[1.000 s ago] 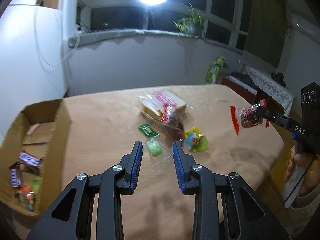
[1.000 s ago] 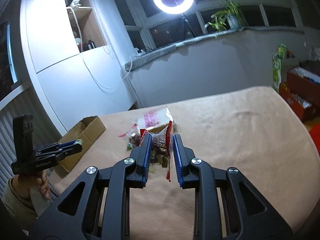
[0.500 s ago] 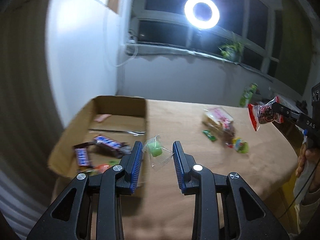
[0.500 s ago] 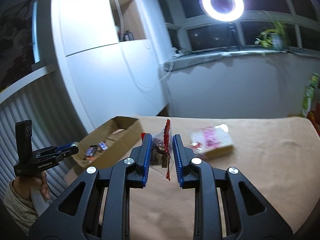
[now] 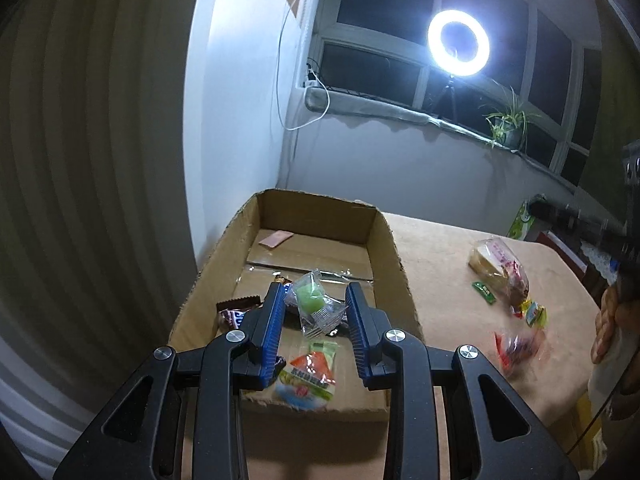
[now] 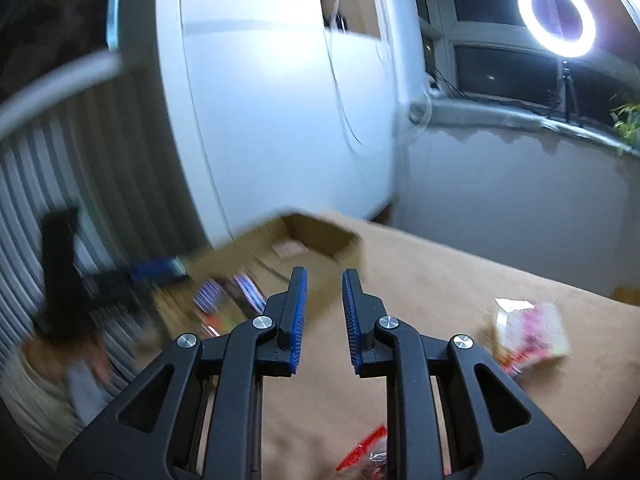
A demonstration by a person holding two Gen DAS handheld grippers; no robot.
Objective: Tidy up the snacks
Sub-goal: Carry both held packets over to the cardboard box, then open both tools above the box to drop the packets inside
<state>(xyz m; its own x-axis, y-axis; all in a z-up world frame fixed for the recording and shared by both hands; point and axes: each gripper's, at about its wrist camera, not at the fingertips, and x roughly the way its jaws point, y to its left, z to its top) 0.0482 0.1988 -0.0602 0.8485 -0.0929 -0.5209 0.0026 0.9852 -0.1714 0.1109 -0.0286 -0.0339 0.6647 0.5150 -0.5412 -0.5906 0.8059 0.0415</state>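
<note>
Over the cardboard box (image 5: 394, 248), the left hand-held gripper (image 5: 316, 312) has spread its jaws, and the green candy packet (image 5: 314, 304) looks to be dropping between them toward the snacks inside. The right hand-held gripper (image 6: 323, 312) is released and carries nothing; its red-edged snack bag (image 5: 518, 350) lies on the desk (image 5: 452, 300), short of the box. I'd guess that bag needs picking up again next.

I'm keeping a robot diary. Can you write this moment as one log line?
left gripper: open, green candy between fingers, over box | right gripper: open, empty | red-edged packet: on table
</note>
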